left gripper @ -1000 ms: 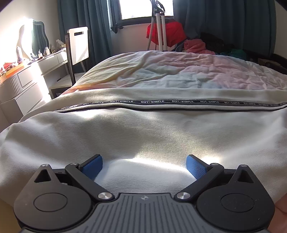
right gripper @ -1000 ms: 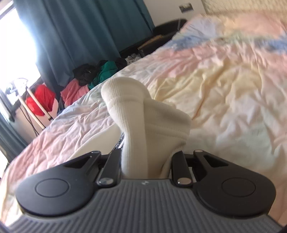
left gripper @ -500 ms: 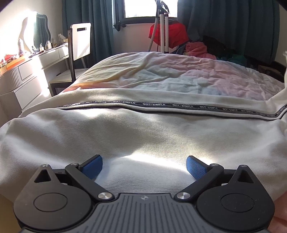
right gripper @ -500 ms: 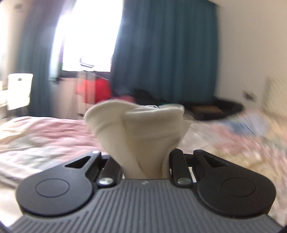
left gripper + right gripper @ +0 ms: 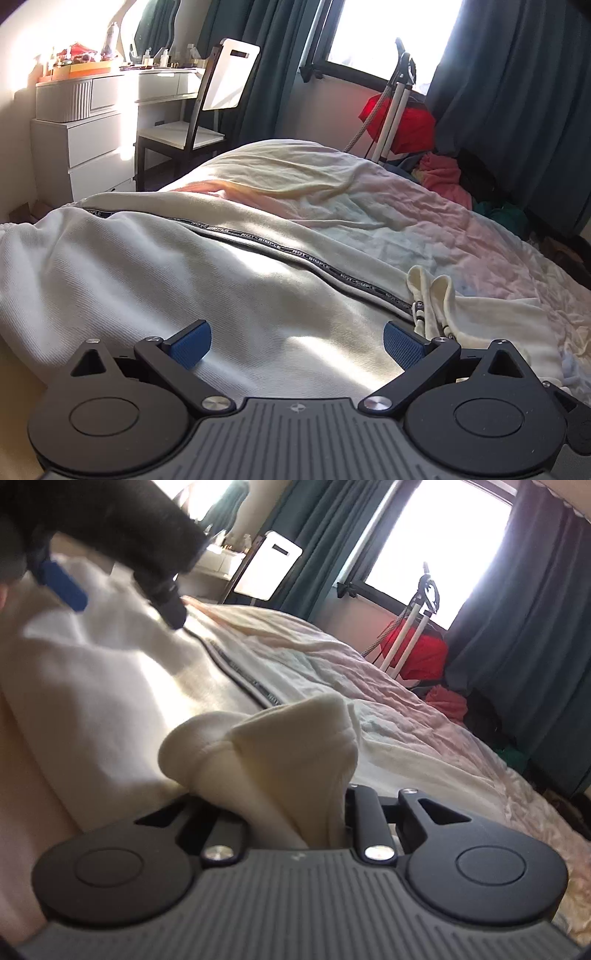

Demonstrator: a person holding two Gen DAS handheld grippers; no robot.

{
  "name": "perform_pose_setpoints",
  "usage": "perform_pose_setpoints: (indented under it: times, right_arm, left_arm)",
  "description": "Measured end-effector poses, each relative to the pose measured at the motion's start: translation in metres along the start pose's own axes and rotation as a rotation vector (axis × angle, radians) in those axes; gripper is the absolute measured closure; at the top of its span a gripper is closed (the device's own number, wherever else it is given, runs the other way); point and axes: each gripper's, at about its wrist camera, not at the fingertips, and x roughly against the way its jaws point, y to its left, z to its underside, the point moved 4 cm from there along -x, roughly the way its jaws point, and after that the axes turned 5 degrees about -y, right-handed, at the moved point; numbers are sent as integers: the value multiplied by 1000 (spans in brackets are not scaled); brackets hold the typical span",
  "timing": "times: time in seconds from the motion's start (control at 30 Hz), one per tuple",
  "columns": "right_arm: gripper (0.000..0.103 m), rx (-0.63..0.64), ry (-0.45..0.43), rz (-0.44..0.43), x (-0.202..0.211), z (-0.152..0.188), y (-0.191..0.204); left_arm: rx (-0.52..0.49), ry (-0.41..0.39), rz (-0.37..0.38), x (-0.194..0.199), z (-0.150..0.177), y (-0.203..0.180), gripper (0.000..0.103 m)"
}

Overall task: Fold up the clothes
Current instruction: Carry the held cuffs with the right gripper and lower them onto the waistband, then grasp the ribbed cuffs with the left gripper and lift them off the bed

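Note:
A cream sweatshirt-like garment (image 5: 155, 266) with a black lettered stripe (image 5: 306, 258) lies spread on the bed. My left gripper (image 5: 297, 341) is open, its blue pads resting low over the garment's near part. My right gripper (image 5: 291, 812) is shut on a bunched cream end of the garment (image 5: 280, 746), held low over the bed at the garment's right side; that end also shows in the left wrist view (image 5: 432, 291). The left gripper appears in the right wrist view (image 5: 110, 565), upper left.
The bed has a pastel crumpled duvet (image 5: 369, 199). Left of it stand a white dresser (image 5: 85, 125) and a chair (image 5: 199, 122). A tripod (image 5: 395, 96), a red item (image 5: 406, 118) and a clothes pile (image 5: 447, 177) sit by the teal curtains (image 5: 517, 92).
My right gripper swung the held cream end round from facing the headboard and brought it down beside the left gripper. My left gripper stayed open on the garment and turned slightly left.

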Motion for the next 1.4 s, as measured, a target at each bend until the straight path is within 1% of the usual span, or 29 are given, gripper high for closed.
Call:
perform_pose_setpoints:
  times: [0.1,0.13,0.17,0.23,0.3,0.37,0.43,0.5,0.6,0.67,0.7,0.77,0.83,0.93,1.0,1.03,1.13,1.2,1.23,1.33,1.4]
  right_arm:
    - [82,-75,-74,15,13,-23,-5]
    - [82,-92,-91,8,16,-29,-3]
    - [82,-80,-107,-8,16,-35,5]
    - [82,-91,-105,-46,11,-37,18]
    - [82,-122,-65,-70,3,-33,32]
    - [81,-104,-57,-93,-2,-26,45]
    - [80,-80,-59,-118,-4,-19,52]
    - [78,-95,-53,-139,-5,-15,50]
    - [68,-123,-34,-178,-2,-18,45]
    - [54,-164,-1,-220,3,-18,42]
    - [51,-194,19,-246,7,-19,40]
    - [37,-266,57,-309,20,-21,33]
    - [33,-343,86,-373,36,-25,22]
    - [33,-491,109,-411,59,-29,-4]
    - [33,-567,115,-380,71,-30,-25]
    - [33,-583,124,-347,69,-25,-33]
    - [33,-615,161,-241,58,-9,-55]
    - [33,-636,186,-170,50,3,-70]
    - [33,-646,198,-134,47,8,-77]
    - [33,-675,235,-26,36,25,-100]
    - [33,-694,259,46,29,36,-114]
  left_arm:
    - [41,-49,41,9,-8,1,2]
    - [54,-68,49,12,-11,2,2]
    - [67,-88,57,16,-14,3,2]
    - [91,-120,70,22,-18,7,2]
    - [123,-132,73,26,-20,12,2]
    - [154,-140,80,28,-21,16,2]
    - [155,-142,101,28,-21,15,2]
    - [121,-135,120,27,-19,7,2]
    - [38,-130,136,25,-13,-7,2]
    - [-10,-131,152,26,-9,-15,2]
    - [-21,-130,159,25,-7,-17,2]
    - [-25,-127,166,25,-4,-17,2]
    - [-18,-122,170,25,-2,-17,2]
    - [-20,-120,172,26,0,-16,2]
    - [-39,-119,172,27,2,-18,2]
    - [-59,-122,176,28,3,-22,2]
    - [-176,-163,205,37,11,-40,1]
    - [-256,-166,185,38,18,-52,1]
    - [-282,-149,164,34,23,-55,1]
    - [-319,-80,111,20,35,-55,1]
    - [-318,-38,81,11,41,-50,0]
